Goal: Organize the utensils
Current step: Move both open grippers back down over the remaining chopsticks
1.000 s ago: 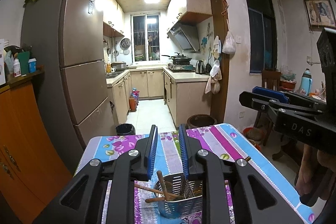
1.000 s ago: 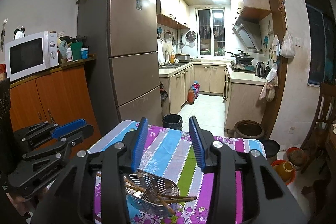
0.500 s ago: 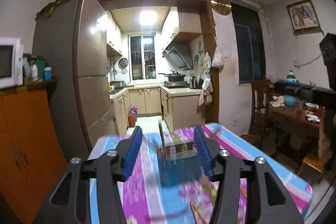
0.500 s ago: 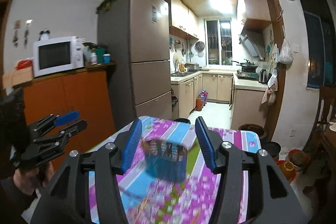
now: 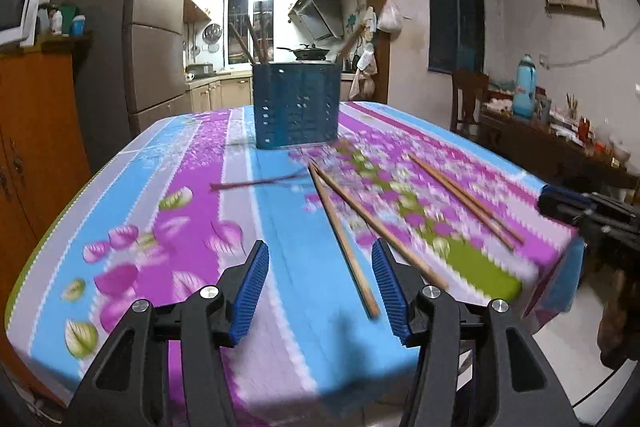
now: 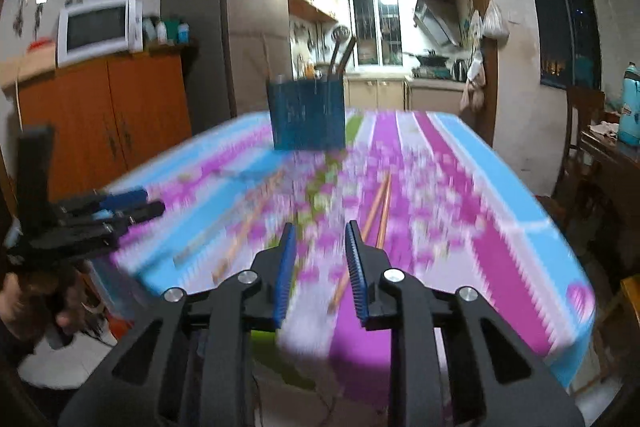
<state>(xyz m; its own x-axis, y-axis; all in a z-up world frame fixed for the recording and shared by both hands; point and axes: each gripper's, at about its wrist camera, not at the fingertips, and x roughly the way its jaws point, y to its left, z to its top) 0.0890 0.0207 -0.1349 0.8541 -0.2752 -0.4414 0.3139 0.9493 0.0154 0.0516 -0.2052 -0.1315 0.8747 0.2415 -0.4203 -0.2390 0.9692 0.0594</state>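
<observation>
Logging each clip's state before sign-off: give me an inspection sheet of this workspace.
Surface: table under a striped floral cloth.
Job's things: utensil holder upright at the far end, handles sticking out; loose chopsticks flat on the cloth, another pair nearer the right edge.
Clutter: thin reddish stick on the cloth.
Grippers: left gripper open, empty; right gripper open, empty.
Cables: nothing seen.
Surroundings: fridge, microwave on an orange cabinet, kitchen behind.
</observation>
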